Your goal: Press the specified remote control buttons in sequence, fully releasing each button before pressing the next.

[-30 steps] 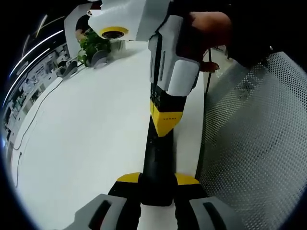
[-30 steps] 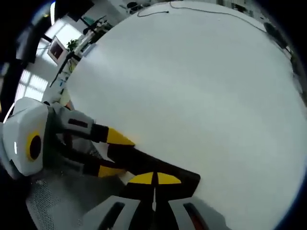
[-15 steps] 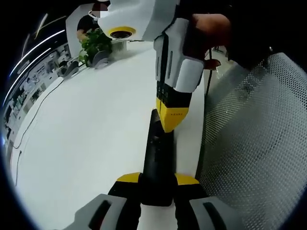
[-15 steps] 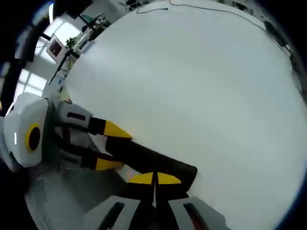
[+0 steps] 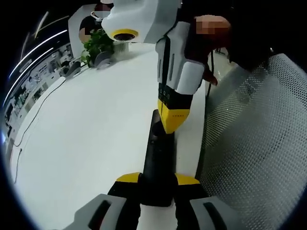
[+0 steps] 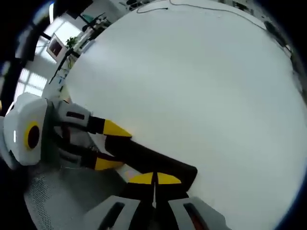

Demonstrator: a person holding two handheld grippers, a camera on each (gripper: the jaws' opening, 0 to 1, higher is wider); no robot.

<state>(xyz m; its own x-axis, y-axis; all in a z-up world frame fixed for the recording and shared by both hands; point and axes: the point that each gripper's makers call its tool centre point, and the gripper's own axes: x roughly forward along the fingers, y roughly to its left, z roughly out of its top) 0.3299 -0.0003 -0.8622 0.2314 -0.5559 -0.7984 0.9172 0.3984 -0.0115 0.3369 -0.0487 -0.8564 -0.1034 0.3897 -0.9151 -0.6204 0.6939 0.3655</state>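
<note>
**A:** What have you got in the left gripper view?

**B:** My left hand-held gripper is pinching the near end of the remote control, a long black slab that runs away from me over the white tabletop, close to its edge. My right hand-held gripper comes down from above with its yellow tips pressed together, and those tips sit on the far part of the remote's face. To the right is a mesh chair back; far off stands a potted plant.

**A:** How do you expect the remote to handle?

**B:** I'd judge it light and rigid, with a smooth plastic shell that could slide or pivot under a push. So I hold it across its narrow sides at the near end, clear of the buttons, and keep the press straight down.

**A:** And the right gripper view?

**B:** My right hand-held gripper has its jaws closed flat against each other, nothing between them, resting on the remote control. The remote lies slanted across the tabletop, its other end clamped by the left hand-held gripper. I can't make out which button is under the tips.
</note>
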